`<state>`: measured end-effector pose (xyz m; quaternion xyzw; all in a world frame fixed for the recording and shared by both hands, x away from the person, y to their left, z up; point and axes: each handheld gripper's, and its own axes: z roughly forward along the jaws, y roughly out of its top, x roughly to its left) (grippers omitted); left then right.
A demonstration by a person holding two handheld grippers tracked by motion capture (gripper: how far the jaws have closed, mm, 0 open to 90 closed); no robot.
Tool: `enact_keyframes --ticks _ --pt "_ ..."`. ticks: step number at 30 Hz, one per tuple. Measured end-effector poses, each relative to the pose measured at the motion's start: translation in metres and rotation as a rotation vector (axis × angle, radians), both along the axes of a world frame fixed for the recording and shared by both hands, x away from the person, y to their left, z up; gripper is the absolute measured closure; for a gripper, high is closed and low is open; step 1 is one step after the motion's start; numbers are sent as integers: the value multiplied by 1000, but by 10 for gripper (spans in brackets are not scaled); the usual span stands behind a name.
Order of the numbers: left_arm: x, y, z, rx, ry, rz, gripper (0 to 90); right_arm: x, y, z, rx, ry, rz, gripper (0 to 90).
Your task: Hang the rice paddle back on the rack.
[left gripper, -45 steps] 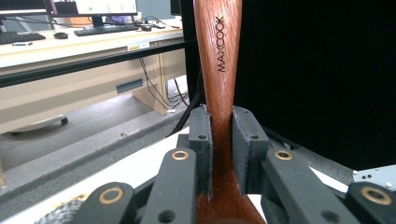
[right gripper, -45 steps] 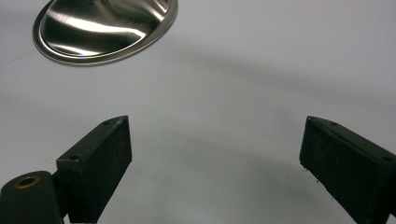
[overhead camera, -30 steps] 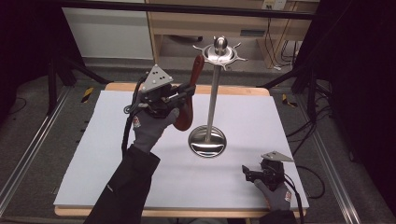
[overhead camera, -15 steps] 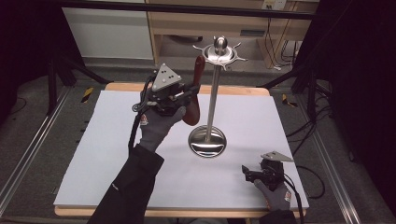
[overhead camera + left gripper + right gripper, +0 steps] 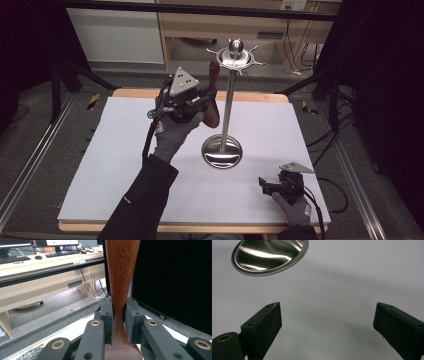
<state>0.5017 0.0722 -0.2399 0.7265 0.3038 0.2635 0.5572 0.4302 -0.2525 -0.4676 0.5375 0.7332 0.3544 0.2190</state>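
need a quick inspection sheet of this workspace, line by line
surface: white sheet on a wood-edged table, flat.
job's things: wooden utensil held upright, handle end near the hooks atop the metal stand; stand's round base rests on the sheet.
clutter: nothing seen.
grippers: left gripper raised, fingers clamped on the utensil's neck; right gripper low by the near right corner, open, holding nothing.
cables: one trails from each gripper; more lie on the floor behind.
surroundings: desk with keyboard, dark curtains at the sides.
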Motion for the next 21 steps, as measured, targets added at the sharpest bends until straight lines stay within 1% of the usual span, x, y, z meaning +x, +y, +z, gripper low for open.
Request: enact_keyframes --ticks 1,3,5,6,8,10,12,14,15,17,21 --pt "0 1 -1 0 10 3 761 0 0 0 0 -1 -1 85" --pt "0 2 -2 7 11 7 741 0 0 0 2 0 -1 84" --pt "0 4 -5 5 11 15 693 0 0 0 2 1 2 85" --pt "0 6 -6 -2 19 13 667 0 0 0 6 2 1 85" --pt "-1 11 -9 -6 17 2 620 0 0 0 10 3 -3 85" --pt "-2 15 -12 4 3 6 584 0 -2 0 10 -1 -5 85" --pt "-5 19 -16 3 -1 6 549 0 -2 0 9 -2 -7 85" --pt "-8 25 -20 16 -9 3 524 0 -4 0 16 2 -11 84" --pt "-10 27 -21 20 -12 1 513 0 -4 0 12 -1 -13 83" --pt "-15 34 -27 26 -6 -1 494 0 -4 0 16 -3 -16 81" --pt "-24 45 -39 33 23 -5 470 0 -4 0 21 0 -14 79"
